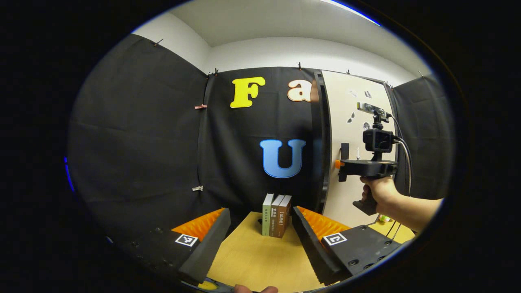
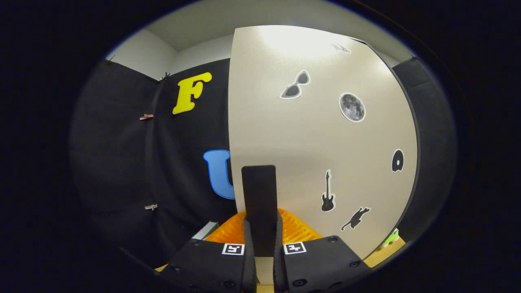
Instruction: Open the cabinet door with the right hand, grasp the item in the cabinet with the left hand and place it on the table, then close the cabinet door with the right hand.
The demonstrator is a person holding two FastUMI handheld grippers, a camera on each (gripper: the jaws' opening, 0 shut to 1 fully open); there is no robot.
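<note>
Right gripper [image 2: 260, 248] pinches the door handle [image 2: 259, 203] | cabinet door [image 2: 317, 138] likely stiff, light-swinging | left gripper [image 1: 260, 240] spread, books [image 1: 276, 219] ahead.

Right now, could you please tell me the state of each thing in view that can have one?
Cabinet door: swung partly open, its edge toward the left gripper view.
Door handle: clamped between the right gripper's fingers.
Right gripper: shut on the door handle.
Left gripper: open, holding nothing.
Books: three, upright, side by side on the table.
</note>
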